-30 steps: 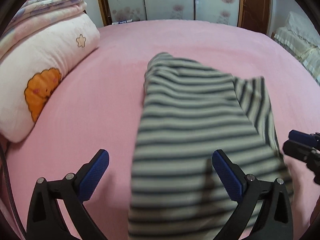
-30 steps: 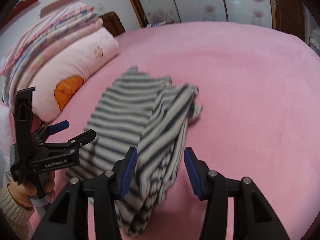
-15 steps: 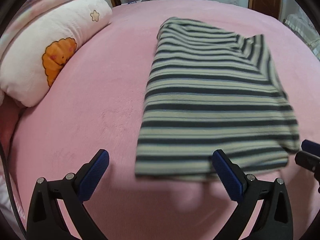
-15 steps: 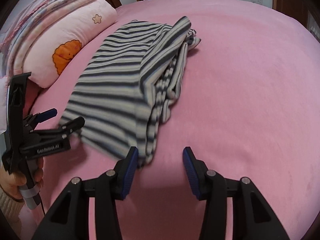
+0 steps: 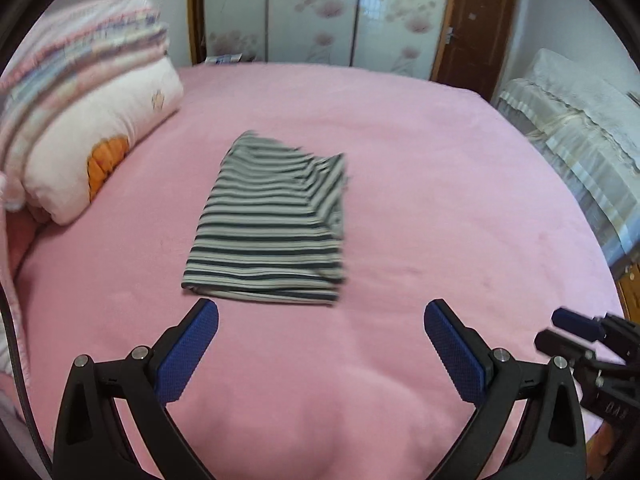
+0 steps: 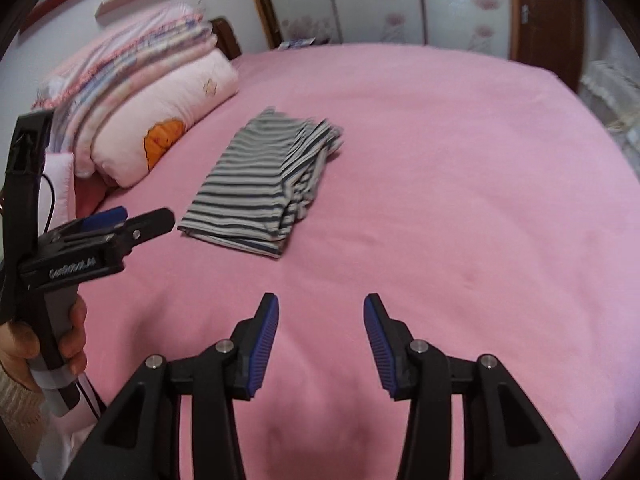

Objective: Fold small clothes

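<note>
Home bedroom: pink bed [image 5: 420, 216], pillow [image 5: 100, 148], wardrobe [image 5: 316, 12]

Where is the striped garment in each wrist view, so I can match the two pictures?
Left wrist: the striped garment lies at centre, on the pink bed, just beyond the open left tool.
Right wrist: the striped garment lies left of centre, ahead of the open right tool.
Shared landmark: the white pillow with the orange print, left of the garment in both.

Folded garment [image 5: 268, 224] mid-bed [image 5: 440, 200], pillow [image 5: 92, 136] to its left, both hand-held grippers before it.
</note>
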Available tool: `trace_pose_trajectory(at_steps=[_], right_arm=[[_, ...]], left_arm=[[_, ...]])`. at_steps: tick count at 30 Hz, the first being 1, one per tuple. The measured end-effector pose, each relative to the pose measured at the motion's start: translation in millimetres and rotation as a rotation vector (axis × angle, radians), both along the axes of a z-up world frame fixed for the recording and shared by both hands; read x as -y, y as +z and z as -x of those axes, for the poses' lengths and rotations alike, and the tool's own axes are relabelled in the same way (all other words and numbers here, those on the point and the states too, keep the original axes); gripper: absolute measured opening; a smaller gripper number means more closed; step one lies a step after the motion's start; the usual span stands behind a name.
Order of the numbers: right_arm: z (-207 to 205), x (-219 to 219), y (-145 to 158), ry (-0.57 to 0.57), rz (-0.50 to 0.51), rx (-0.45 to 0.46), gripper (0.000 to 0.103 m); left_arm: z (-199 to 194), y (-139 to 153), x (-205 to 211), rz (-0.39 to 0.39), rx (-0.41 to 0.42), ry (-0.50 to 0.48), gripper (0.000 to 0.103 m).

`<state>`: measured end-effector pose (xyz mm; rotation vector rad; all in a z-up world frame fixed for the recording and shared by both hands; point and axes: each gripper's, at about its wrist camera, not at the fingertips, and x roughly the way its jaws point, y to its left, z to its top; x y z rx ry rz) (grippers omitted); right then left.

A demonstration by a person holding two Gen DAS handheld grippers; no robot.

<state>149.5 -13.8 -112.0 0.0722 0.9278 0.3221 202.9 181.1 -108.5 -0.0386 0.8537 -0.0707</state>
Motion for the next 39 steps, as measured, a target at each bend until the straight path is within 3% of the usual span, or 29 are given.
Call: trace_pose_trajectory(at_steps=[4,8,14,19,25,29,39], right_arm=[[37,43,30,-0.094,-0.001,0.053,0.045],[69,83,52,-0.180,-0.033,0.068,0.045],[114,123,74,-0.237,-0.020,0.117,0.050],[143,133,82,-0.252,0.022,0.149,0.052],[170,140,90,-0.270,0.023,0.178,0.058],[188,141,93,-0.274,0.032,0.198,0.064],[222,140,85,-0.259,0.046,0.195,0.068]], left_arm=[[47,32,36,0.047,0.056,-0.025,0.102],[88,53,72,0.090,0.049,-0.042,0.102],[137,73,115,0.086,0.037,-0.062,0.102],[162,87,136,-0.008,0.080,-0.018,0.102],[191,104,146,0.013,0.114,-0.011,0.102],[210,109,153,-0.015,0.136,0.002,0.102],[241,96,161,-0.026,0.093,0.033,0.102]])
